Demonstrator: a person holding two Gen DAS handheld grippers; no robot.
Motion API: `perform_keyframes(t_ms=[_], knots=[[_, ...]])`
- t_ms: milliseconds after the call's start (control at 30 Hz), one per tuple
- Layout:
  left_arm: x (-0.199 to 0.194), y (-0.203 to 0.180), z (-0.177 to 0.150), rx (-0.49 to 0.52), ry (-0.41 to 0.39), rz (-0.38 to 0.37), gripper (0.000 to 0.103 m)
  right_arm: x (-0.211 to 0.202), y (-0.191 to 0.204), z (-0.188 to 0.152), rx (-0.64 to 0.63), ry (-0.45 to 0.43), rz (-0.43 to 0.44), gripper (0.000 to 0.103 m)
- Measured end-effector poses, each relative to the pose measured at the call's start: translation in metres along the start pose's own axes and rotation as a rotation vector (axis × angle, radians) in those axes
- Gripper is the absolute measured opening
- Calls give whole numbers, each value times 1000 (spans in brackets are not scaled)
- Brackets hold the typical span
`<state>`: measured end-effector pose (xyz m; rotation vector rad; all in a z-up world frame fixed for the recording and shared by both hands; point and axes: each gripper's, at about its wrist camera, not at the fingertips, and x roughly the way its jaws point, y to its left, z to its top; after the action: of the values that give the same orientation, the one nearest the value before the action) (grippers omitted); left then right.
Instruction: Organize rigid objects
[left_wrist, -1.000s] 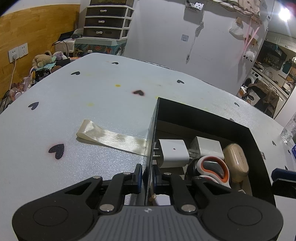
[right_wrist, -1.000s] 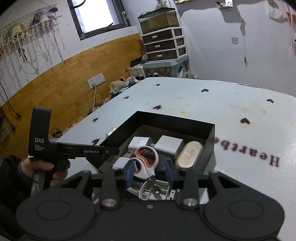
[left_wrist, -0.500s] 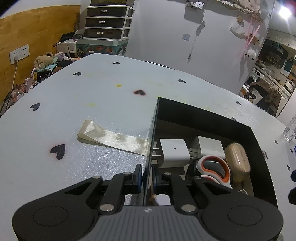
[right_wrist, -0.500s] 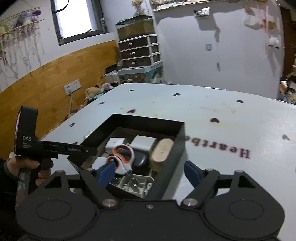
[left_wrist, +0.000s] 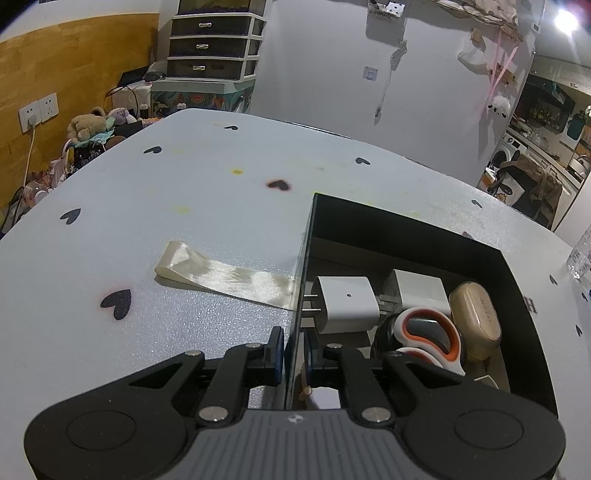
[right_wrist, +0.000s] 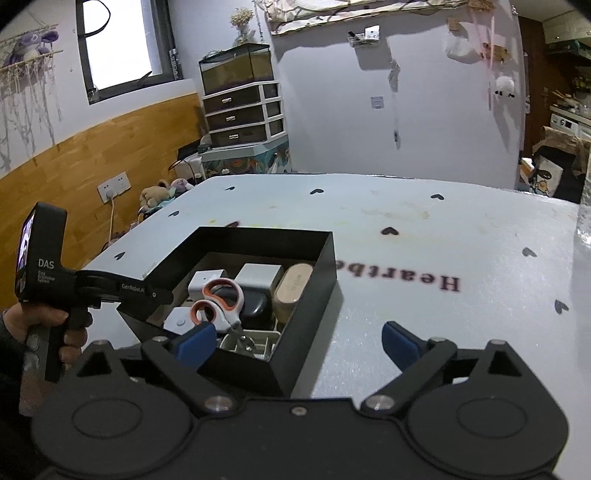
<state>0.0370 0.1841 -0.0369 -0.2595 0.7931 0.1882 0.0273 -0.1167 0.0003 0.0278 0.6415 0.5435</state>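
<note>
"Two grippers here; which one worries you?"

"That would be the left gripper (left_wrist: 294, 352), pinching the black box (left_wrist: 436, 230) by its near wall. One tug and the box slides or tips, spilling what it holds."

"And the right gripper (right_wrist: 298, 341)?"

"Its jaws are opening wide, nothing between them, straddling the box's near corner. A dip would knock it."

"Where are the scissors (right_wrist: 218, 306)?"

"Inside the box, handles up, at about eleven o'clock from the right jaws, beside the white chargers (right_wrist: 255, 278) and a beige case (right_wrist: 293, 291)."
</note>
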Motion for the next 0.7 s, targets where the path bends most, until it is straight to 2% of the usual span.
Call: perform_keyframes(t_ms=[233,300,367,433,500,700], knots=[[-3,2,1,4,-14,-8,12,-3,3,-6,16,1,0,98],[-8,2,3,7,-30,2,15,-5,5,-6,14,-9,-1,99],[-16,1,5,10,-51,14,25,-8,5,-6,14,-20,-4,99],[-31,0,7,22,-86,11,41,-11,6,-6,16,-30,-10,99],[-47,-4,7,45,-125,6,53,-15,6,-8,18,-39,-14,99],[-94,-15,-1,99,-223,-2,77,-28,9,-11,19,-74,-27,99]])
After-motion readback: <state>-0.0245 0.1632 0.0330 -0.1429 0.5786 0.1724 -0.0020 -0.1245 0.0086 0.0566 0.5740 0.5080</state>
